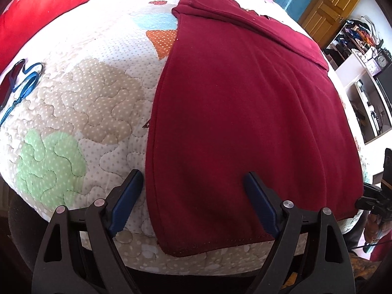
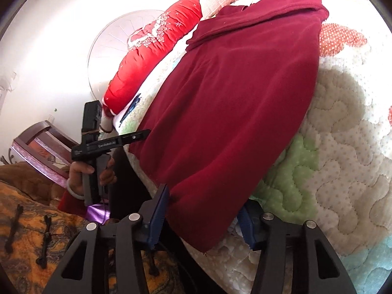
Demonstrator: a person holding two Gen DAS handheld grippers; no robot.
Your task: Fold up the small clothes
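A dark red garment (image 1: 235, 112) lies flat on the quilted bed cover (image 1: 85, 98), with a fold along its far edge. My left gripper (image 1: 193, 191) is open, its jaws straddling the garment's near left corner, one finger on the quilt and one over the cloth. In the right wrist view the same garment (image 2: 232, 103) hangs over the bed edge. My right gripper (image 2: 205, 210) is open with the garment's near corner between its fingers. The left gripper's body shows in the right wrist view (image 2: 105, 144), held in a hand.
A red pillow (image 1: 49, 7) lies at the far left of the bed. A blue strap with glasses (image 1: 22, 80) lies on the quilt at left. A wooden door (image 1: 328, 7) and shelves (image 1: 367, 73) stand to the right. A wooden chair (image 2: 41, 152) stands beside the bed.
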